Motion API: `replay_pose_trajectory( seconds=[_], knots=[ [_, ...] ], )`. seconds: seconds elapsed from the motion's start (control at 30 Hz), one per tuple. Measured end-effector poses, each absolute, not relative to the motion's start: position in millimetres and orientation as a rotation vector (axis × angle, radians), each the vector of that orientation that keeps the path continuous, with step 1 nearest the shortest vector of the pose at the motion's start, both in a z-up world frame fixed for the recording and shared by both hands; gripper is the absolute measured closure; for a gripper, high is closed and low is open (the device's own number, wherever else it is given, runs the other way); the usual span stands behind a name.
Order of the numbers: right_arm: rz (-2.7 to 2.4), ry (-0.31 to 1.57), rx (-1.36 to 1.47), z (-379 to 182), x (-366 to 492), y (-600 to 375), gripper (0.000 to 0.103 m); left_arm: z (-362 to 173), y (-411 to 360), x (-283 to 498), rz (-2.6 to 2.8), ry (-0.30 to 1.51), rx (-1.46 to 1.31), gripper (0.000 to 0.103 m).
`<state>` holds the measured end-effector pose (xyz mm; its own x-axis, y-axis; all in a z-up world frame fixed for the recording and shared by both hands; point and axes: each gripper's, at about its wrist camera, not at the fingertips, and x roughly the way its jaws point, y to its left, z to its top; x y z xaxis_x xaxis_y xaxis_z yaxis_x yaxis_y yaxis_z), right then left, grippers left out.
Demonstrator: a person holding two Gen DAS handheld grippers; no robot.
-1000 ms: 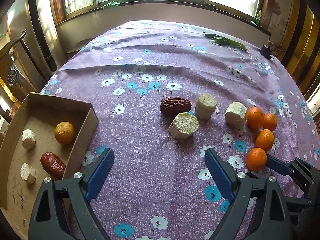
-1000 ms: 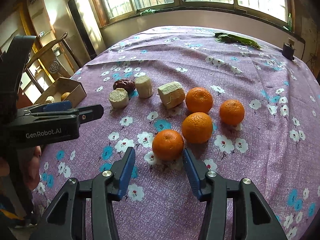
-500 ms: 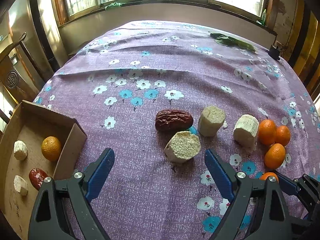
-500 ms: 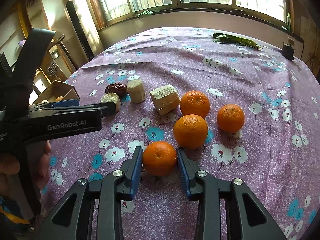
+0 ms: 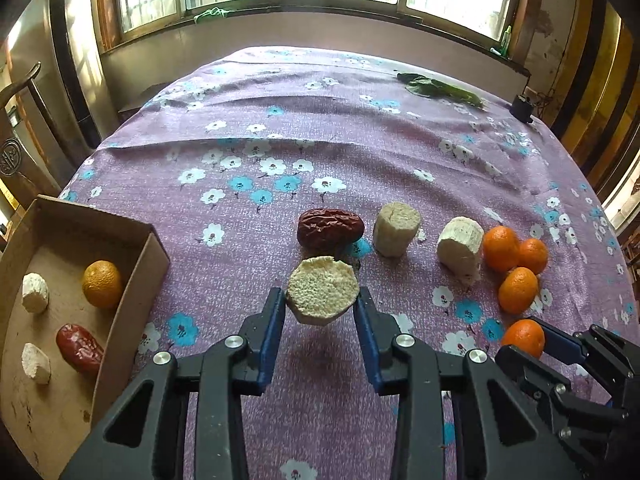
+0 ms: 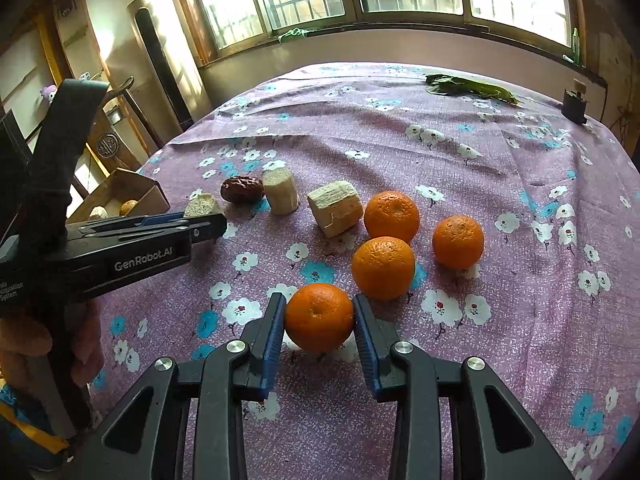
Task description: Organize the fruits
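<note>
Fruits on the purple floral cloth [image 5: 280, 420], near to far: a dimpled round orange [image 6: 319, 317] pinched by the right gripper [image 6: 320, 320]; a pale, grainy sugarcane chunk [image 5: 322, 290] on which the left gripper [image 5: 320, 304] has just closed; a wrinkled red date [image 5: 330, 228]; left, a cardboard box [image 5: 132, 292], cut off by the frame edge.

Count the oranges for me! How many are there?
5: one orange in the box, one in the right claw, three loose oranges on the cloth.
</note>
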<state>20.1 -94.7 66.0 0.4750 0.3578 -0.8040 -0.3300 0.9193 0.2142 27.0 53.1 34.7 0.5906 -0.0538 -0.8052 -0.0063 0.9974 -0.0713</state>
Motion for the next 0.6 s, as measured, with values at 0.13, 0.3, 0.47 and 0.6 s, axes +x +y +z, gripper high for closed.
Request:
replay_pose_trajectory(
  seconds=[0.13, 0.3, 0.47, 0.6],
  knots=[
    [0.426, 0.973, 0.062, 74.5, 10.8, -94.8, 0.066, 46.3, 58.6, 5.7, -0.029, 0.925, -0.066, 0.069],
    [0.434, 0.969, 0.077, 80.0, -2.0, -88.9, 0.066, 52.8, 65.7, -19.0, -0.010, 0.915, -0.051, 0.069],
    [0.443, 0.971, 0.081, 82.5, -11.8, -80.7, 0.066, 59.4, 75.2, -39.5, 0.020, 0.892, -0.024, 0.069],
    [0.460, 0.966, 0.071, 87.9, -18.7, -69.8, 0.066, 65.7, 84.9, -53.3, 0.049, 0.873, -0.011, 0.069]
  ],
)
